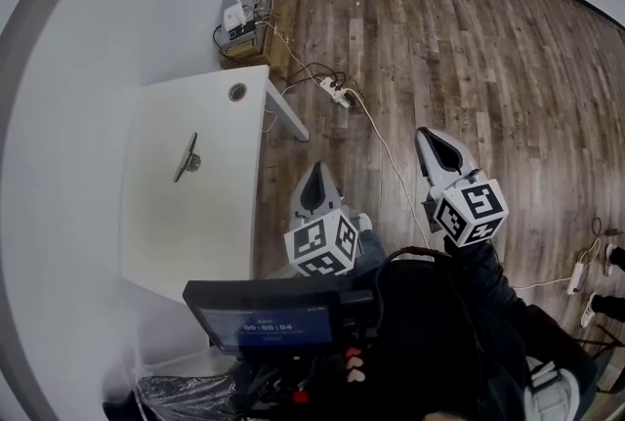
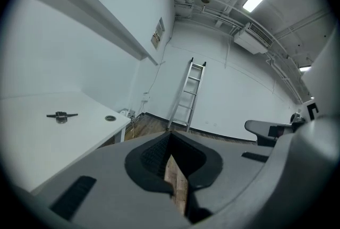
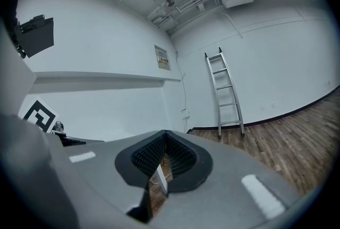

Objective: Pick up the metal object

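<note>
Screen unit [image 1: 273,319] sits at 6 o'clock. L gripper [image 1: 314,173] & R gripper [image 1: 427,138] hover over wood floor [image 1: 469,48], both w/ jaws clenched on nothing. At approx 9 o'clock, metal object [image 1: 187,157] lies on white table [image 1: 195,243], well apart from both.

The hand-held gripper [image 2: 170,140] fills the lower frame. Its jaws meet at the tips with nothing between them, and only wood floor [image 2: 178,185] shows through the slit. At 9 o'clock a metal object [image 2: 61,115] lies on the white bench [image 2: 32,143], with a round hole [image 2: 110,118] near the bench's far corner. A ladder [image 2: 187,96] leans on the wall at 12 o'clock.
</note>
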